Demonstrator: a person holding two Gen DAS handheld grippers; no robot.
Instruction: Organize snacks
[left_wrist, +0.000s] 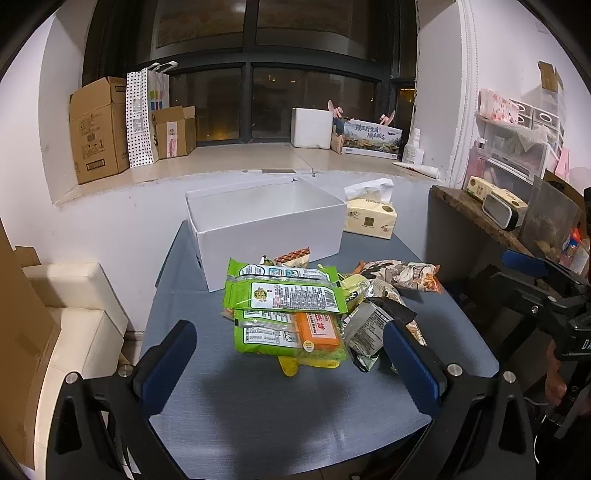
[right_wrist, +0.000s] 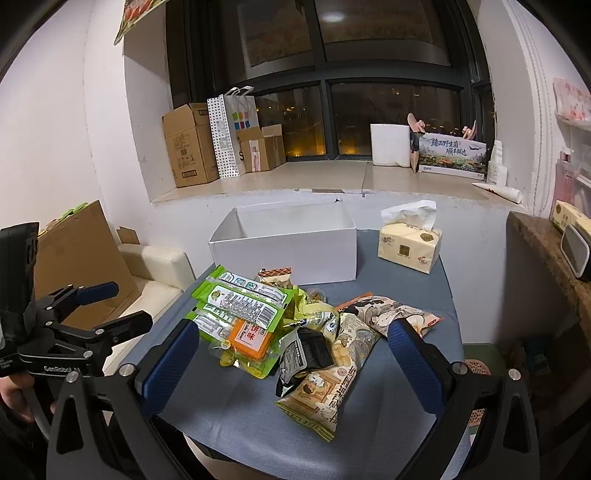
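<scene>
A pile of snack packets lies on the blue-grey table: green packets on top, an orange packet below them, a silver-black packet and a patterned bag to the right. An open white box stands behind the pile. My left gripper is open and empty, just in front of the pile. In the right wrist view the green packets, orange packet, patterned bag and white box show. My right gripper is open and empty over the pile's near side.
A tissue pack stands right of the box. Cardboard boxes and a foam box sit on the window sill. A cream sofa is left of the table, a wooden counter right.
</scene>
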